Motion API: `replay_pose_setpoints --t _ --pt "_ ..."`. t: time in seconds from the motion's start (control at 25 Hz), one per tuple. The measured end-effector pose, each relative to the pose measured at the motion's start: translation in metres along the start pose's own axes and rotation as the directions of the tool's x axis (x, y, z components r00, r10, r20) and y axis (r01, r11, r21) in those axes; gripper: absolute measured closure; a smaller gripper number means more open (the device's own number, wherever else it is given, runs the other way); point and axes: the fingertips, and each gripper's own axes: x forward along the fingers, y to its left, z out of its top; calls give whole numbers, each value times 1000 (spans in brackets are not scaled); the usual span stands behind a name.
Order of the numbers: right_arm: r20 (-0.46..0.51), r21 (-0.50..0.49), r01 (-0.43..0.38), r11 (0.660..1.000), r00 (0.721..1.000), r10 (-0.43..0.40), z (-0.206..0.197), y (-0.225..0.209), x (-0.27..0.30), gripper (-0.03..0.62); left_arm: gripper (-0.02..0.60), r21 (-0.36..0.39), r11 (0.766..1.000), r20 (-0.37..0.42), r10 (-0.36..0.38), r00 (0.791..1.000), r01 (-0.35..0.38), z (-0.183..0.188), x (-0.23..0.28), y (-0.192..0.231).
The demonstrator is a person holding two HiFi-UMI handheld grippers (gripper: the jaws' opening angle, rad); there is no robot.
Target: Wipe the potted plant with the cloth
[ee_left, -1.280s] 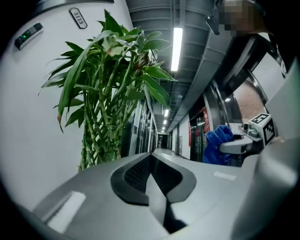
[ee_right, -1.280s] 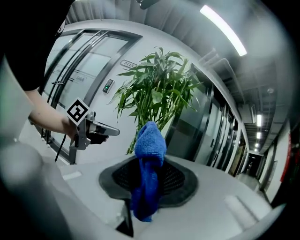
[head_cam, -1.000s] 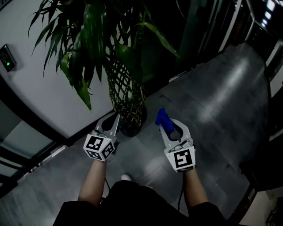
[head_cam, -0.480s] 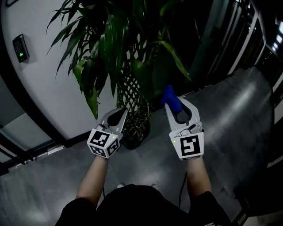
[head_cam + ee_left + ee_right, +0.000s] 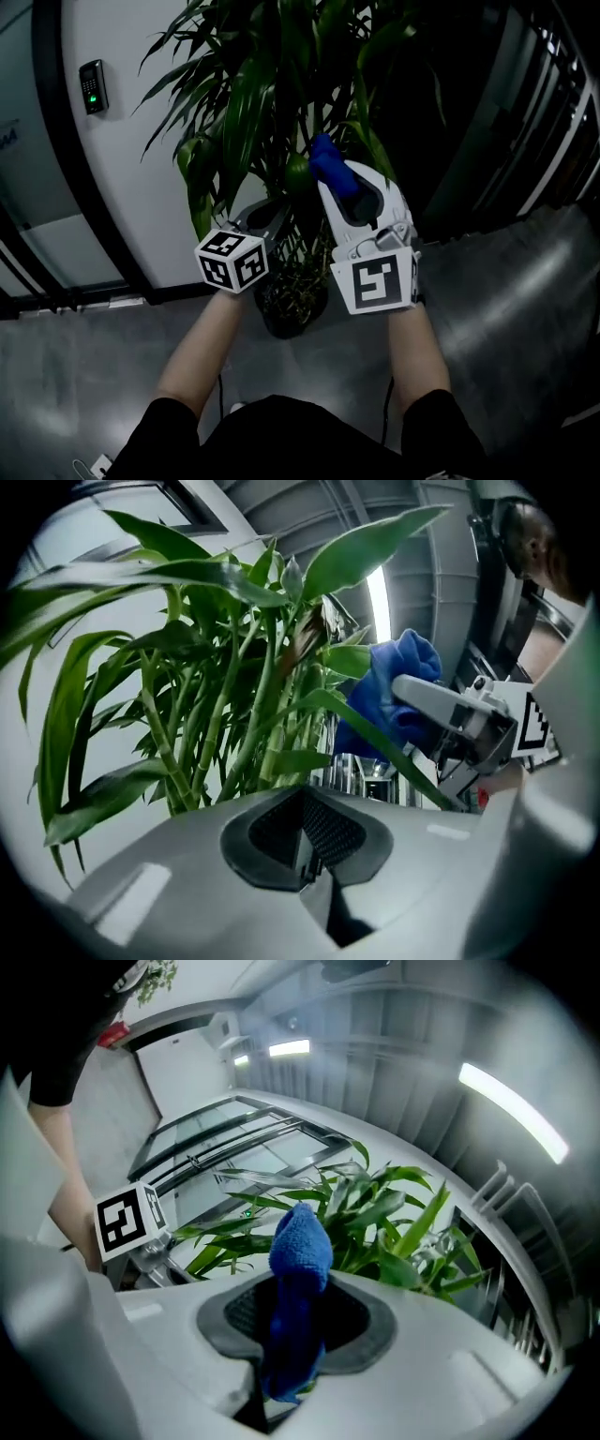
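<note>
My right tongs (image 5: 339, 187) clamp the fluffy blue cloth (image 5: 326, 161) up among the leafy green potted plant's (image 5: 253, 94) foliage. My left tongs (image 5: 272, 210) are closed and empty. Wiping looks about to start, so next I'd stroke the cloth along a leaf.

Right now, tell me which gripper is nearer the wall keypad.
Left. The left gripper sits below and right of the keypad; the right gripper, holding the blue cloth, is farther right.
</note>
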Motion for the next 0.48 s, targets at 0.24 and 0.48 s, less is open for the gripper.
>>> replay_pose_setpoints --t 0.24,0.48 --pt "-13 -120 -53 991 999 52 7 8 32 488 575 52 999 16 16 1000 -17 22 7 0" --pt "-74 -171 -147 974 988 136 -11 39 42 488 575 143 989 -11 -34 999 35 25 8 -13"
